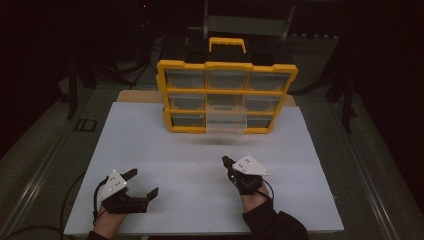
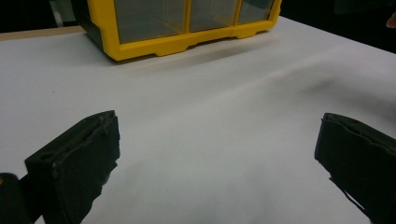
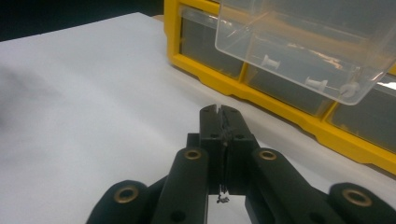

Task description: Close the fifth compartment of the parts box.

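Left gripper [image 1: 142, 184] sits low left in the high view, resting on the white sheet [image 1: 150, 150], jaws spread wide with nothing between them. In the left gripper view the two black pads [image 2: 77, 163] stand far apart over bare sheet; the yellow base of the organizer [image 2: 187, 42] runs along the top edge of that frame.

Centre, upper half of the high view: yellow drawer organizer [image 1: 227, 66], three rows of clear drawers, black top with a yellow carry handle [image 1: 227, 42]. The bottom-middle clear drawer [image 1: 226, 124] is pulled out, overhanging the sheet.

Right of centre, lower half: right gripper [image 1: 229, 162], jaws clenched tight together, holding nothing, tip aimed toward the open drawer and well short of it. In the right gripper view the drawer [image 3: 303, 42] hangs at upper right; small white push-pins [image 3: 315, 84] lie along its floor.

Judged step: approach to the open drawer, grasp not begun. The next move likely calls for spreading the right jaws, then closing on the drawer front or reaching inside for a pin.

Obstacles: none on the sheet between gripper and drawer. The drawer's clear wall may hinder reaching a pin.
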A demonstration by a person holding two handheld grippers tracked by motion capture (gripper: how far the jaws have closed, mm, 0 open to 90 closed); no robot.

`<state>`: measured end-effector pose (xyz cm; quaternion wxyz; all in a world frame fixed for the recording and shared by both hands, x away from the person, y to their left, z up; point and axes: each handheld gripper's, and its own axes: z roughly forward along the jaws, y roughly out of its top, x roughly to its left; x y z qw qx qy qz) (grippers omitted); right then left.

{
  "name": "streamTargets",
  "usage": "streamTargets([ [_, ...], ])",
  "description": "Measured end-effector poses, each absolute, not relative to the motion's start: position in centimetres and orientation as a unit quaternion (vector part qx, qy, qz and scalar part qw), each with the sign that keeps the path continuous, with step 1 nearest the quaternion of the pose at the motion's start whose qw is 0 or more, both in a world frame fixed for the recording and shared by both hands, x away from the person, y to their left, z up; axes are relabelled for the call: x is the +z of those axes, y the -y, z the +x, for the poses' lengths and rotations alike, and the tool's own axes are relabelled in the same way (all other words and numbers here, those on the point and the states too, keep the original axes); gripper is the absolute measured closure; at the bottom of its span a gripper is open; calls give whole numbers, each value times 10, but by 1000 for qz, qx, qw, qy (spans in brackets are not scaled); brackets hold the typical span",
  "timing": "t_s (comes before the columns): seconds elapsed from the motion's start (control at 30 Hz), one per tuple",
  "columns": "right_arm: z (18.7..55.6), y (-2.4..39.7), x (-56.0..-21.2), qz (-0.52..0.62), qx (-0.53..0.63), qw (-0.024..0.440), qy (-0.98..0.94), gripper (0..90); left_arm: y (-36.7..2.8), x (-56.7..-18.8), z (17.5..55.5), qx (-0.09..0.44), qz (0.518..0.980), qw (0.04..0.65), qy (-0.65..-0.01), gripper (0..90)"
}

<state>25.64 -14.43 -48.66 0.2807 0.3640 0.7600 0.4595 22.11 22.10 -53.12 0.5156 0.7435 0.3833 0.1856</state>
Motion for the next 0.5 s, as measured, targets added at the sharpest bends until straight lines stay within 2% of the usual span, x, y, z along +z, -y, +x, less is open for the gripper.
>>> streamTargets([
  [0.5, 269, 146, -469, 375, 471, 312, -735, 897, -221, -531, 221, 189, 742, 518, -381, 0],
])
